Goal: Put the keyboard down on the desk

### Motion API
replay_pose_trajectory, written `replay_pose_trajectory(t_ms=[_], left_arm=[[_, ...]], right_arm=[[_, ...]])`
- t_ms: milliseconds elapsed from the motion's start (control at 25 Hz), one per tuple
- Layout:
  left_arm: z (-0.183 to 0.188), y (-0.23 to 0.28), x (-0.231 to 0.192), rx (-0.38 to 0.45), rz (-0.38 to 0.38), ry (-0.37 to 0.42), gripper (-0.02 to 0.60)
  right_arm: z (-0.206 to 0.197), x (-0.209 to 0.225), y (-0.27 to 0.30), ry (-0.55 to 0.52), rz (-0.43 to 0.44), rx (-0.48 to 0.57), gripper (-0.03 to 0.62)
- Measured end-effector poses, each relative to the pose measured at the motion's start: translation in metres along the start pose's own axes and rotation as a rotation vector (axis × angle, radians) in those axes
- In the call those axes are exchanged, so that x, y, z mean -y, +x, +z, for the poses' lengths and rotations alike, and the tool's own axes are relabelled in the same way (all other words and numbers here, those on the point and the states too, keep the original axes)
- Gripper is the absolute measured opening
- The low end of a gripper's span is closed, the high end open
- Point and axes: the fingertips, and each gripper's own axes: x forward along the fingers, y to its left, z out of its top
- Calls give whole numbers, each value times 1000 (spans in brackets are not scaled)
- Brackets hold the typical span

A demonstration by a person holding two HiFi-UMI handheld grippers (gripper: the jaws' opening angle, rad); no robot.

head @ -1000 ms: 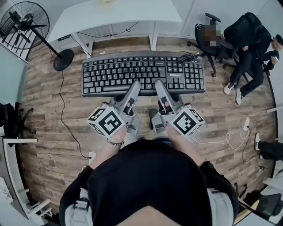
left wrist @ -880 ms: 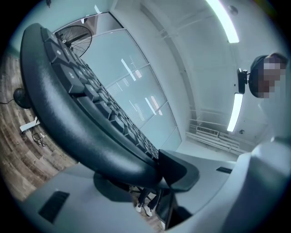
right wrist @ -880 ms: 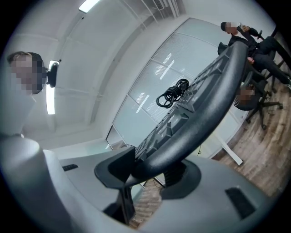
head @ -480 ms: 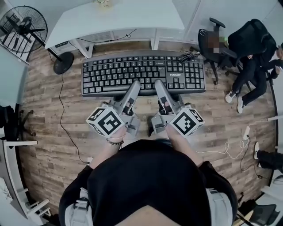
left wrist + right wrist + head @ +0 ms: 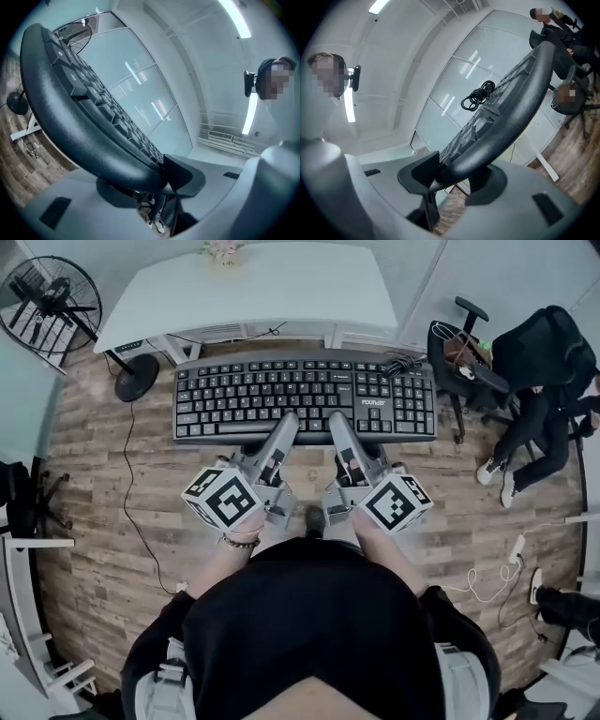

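Plainly the job is only part done: the keyboard (image 5: 305, 395) is in the air, carried level over the plank floor (image 5: 103, 521), and the white desk (image 5: 253, 287) lies just beyond its far edge with nothing set down on it yet. The left gripper (image 5: 287, 426) is clamped on the near edge a little left of centre, one jaw above and one below the rim. The right gripper (image 5: 338, 426) bites the same edge in the same way a little right of centre. What is left, as I judge it, is to bring the board over the desk top, lower it flat and let both grips go.

At far left a black wire-caged fan (image 5: 47, 296) stands on a round base. The floor is wood-grain boards, matt and streaky. Each gripper has a smooth pale grey shell with dark pads (image 5: 183, 174) at the tips. The keyboard is a long black plastic slab with a rounded, slightly glossy front lip and rows of low square keys. Its cable (image 5: 403, 362) sits coiled in a loose bundle on the upper right corner, probably resting there unsecured, though the view is too small to be sure. The desk top is flat, smooth and rounded at the corners. At far right stands a black office chair (image 5: 466, 345) with armrests
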Motion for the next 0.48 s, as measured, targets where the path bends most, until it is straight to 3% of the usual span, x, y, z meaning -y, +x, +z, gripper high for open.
replay_pose_trajectory(t_ms=[320, 480], left_arm=[[8, 79, -19, -2, 14, 2, 172], [6, 94, -23, -2, 25, 12, 172]], right_arm=[[43, 51, 48, 11, 2, -9, 178], [49, 64, 56, 19, 6, -13, 178]])
